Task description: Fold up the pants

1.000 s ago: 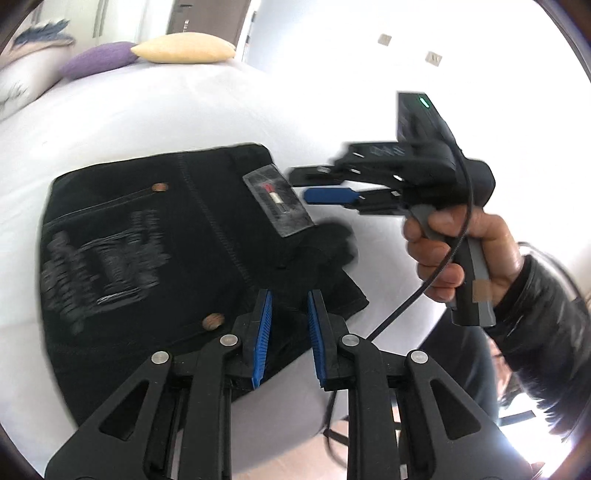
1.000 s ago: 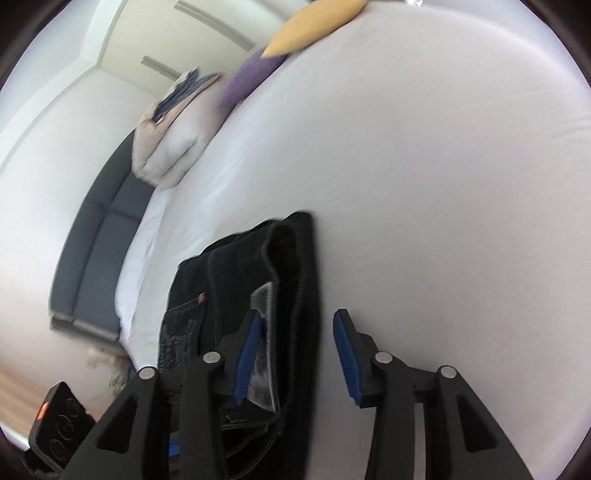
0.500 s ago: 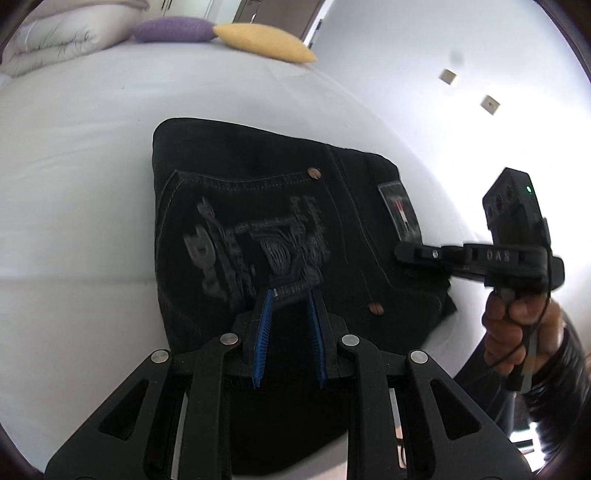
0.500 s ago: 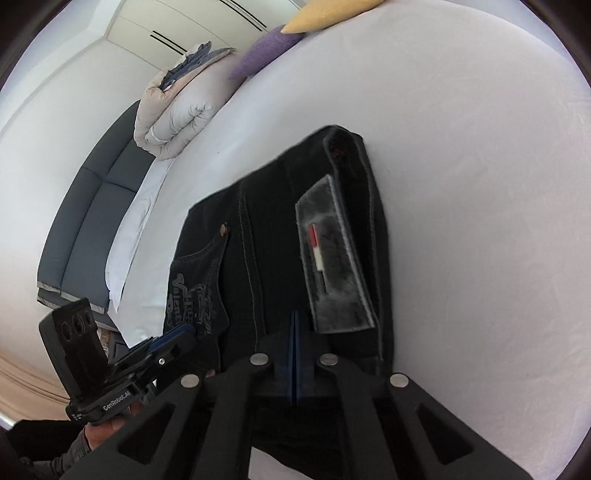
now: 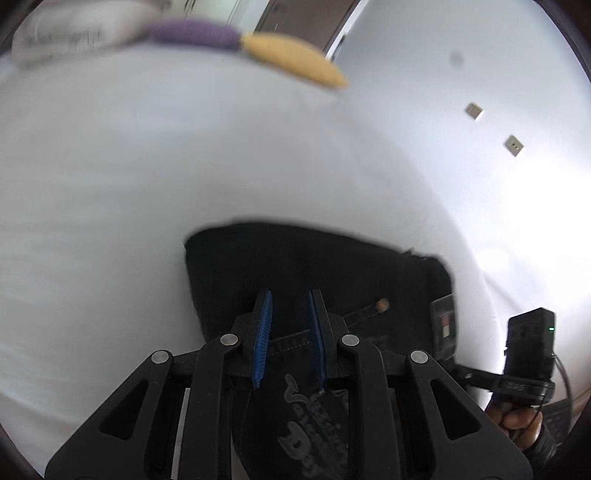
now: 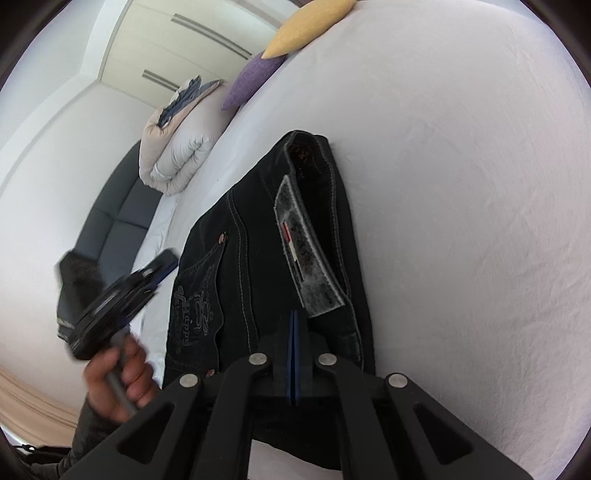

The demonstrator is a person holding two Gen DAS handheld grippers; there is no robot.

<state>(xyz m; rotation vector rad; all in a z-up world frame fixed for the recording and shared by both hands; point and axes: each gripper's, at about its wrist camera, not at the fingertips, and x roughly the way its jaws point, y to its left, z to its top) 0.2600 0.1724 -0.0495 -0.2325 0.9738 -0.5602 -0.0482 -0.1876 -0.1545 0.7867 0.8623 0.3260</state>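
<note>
Black jeans (image 5: 314, 273) lie folded into a compact rectangle on the white bed; they also show in the right wrist view (image 6: 258, 236), waistband patch (image 6: 306, 254) up. My left gripper (image 5: 289, 325) hovers over the printed back pocket with its blue pads a little apart, holding nothing. My right gripper (image 6: 293, 332) is closed, pads together, just above the near edge of the jeans, no cloth visible between them. The left gripper shows in the right wrist view (image 6: 125, 288); the right gripper shows in the left wrist view (image 5: 524, 354).
The white bed sheet (image 6: 461, 184) spreads around the jeans. Purple pillow (image 6: 255, 79) and yellow pillow (image 6: 306, 29) lie at the head. A folded duvet (image 6: 177, 147) and a dark sofa (image 6: 122, 218) stand to the left.
My left gripper has swung forward and tilted up, so the jeans sit lower in its view. My right gripper shut between 1.0 s and 0.5 s ago and stays shut.
</note>
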